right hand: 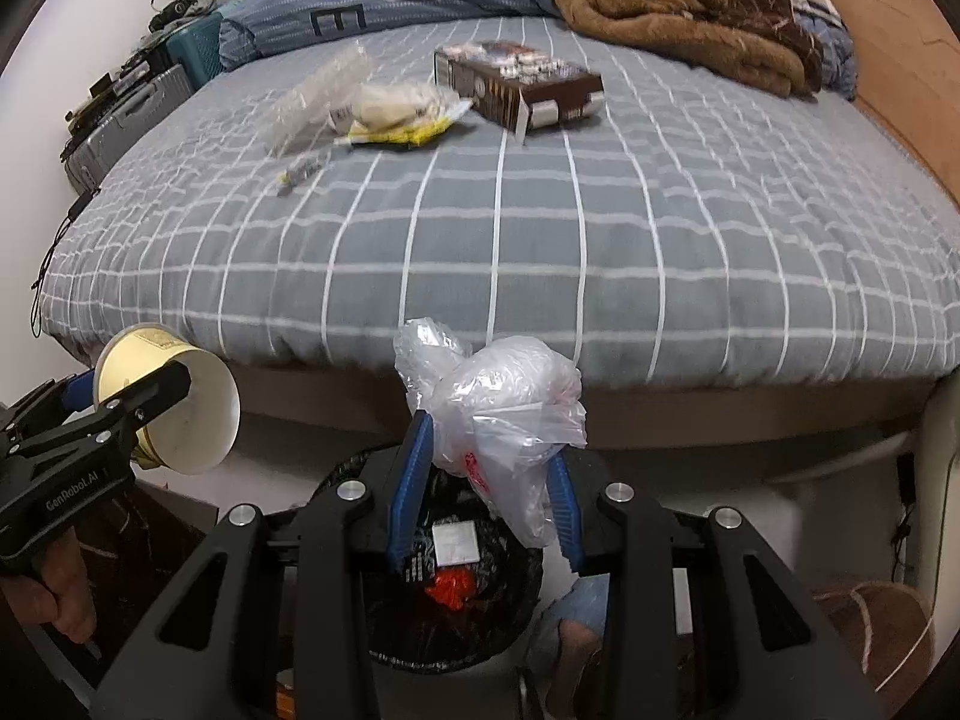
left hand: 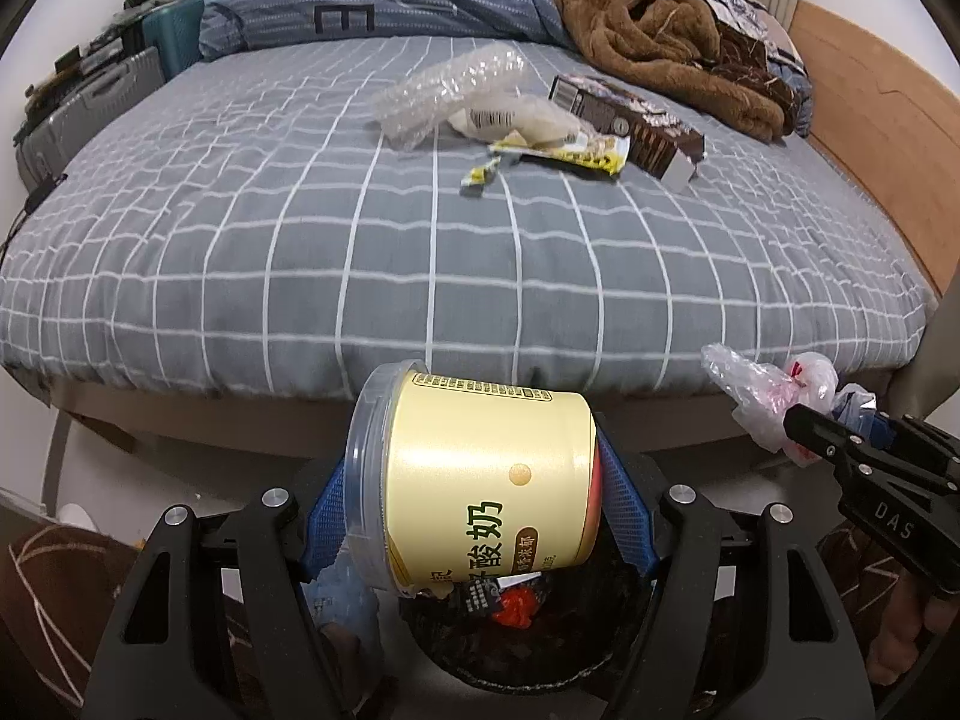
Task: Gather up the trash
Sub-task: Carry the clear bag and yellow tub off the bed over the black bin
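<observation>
My left gripper (left hand: 474, 510) is shut on a yellow yogurt tub (left hand: 480, 474), held on its side above a black trash bin (left hand: 516, 642). It also shows in the right wrist view (right hand: 174, 414). My right gripper (right hand: 489, 474) is shut on a crumpled clear plastic bag (right hand: 510, 420), held over the same bin (right hand: 456, 600). The bag also shows in the left wrist view (left hand: 768, 402). On the bed lie clear bubble wrap (left hand: 444, 90), a white wrapper (left hand: 522, 120), a yellow wrapper (left hand: 576, 156) and a brown carton (left hand: 630, 120).
The bed (left hand: 420, 276) has a grey checked sheet, with a blue duvet (left hand: 390, 0) and a brown blanket (left hand: 666, 42) at the far end. A grey suitcase (left hand: 84, 108) stands at the left. A wooden panel (left hand: 876, 120) runs along the right.
</observation>
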`<state>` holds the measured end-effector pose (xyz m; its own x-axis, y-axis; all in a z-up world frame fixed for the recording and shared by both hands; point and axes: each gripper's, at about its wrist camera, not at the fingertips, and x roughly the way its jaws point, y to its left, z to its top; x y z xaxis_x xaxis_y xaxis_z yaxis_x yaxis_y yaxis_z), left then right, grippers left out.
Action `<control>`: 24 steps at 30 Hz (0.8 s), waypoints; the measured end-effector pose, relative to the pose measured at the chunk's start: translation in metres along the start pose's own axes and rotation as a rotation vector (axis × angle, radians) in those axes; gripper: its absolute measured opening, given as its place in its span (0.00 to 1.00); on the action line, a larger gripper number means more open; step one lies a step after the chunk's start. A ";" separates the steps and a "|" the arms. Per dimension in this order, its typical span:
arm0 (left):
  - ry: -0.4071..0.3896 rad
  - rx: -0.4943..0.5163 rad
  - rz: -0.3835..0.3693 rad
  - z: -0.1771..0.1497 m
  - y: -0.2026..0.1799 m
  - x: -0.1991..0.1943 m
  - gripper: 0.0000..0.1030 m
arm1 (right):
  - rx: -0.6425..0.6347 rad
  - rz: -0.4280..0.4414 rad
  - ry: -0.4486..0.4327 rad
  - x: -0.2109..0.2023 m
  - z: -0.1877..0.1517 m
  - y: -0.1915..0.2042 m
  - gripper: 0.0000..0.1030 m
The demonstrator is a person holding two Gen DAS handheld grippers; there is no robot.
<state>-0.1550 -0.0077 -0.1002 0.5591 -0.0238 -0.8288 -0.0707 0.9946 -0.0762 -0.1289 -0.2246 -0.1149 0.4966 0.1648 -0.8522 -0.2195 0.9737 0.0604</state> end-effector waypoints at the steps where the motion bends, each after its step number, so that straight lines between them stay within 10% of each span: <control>1: 0.009 -0.001 0.000 -0.004 0.000 0.002 0.67 | 0.002 0.001 0.010 0.002 -0.003 0.000 0.34; 24: 0.177 0.045 -0.006 -0.048 -0.026 0.056 0.67 | 0.010 -0.026 0.181 0.050 -0.048 -0.012 0.34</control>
<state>-0.1613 -0.0395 -0.1716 0.4052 -0.0429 -0.9132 -0.0286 0.9978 -0.0596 -0.1419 -0.2359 -0.1831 0.3430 0.1092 -0.9330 -0.1994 0.9791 0.0413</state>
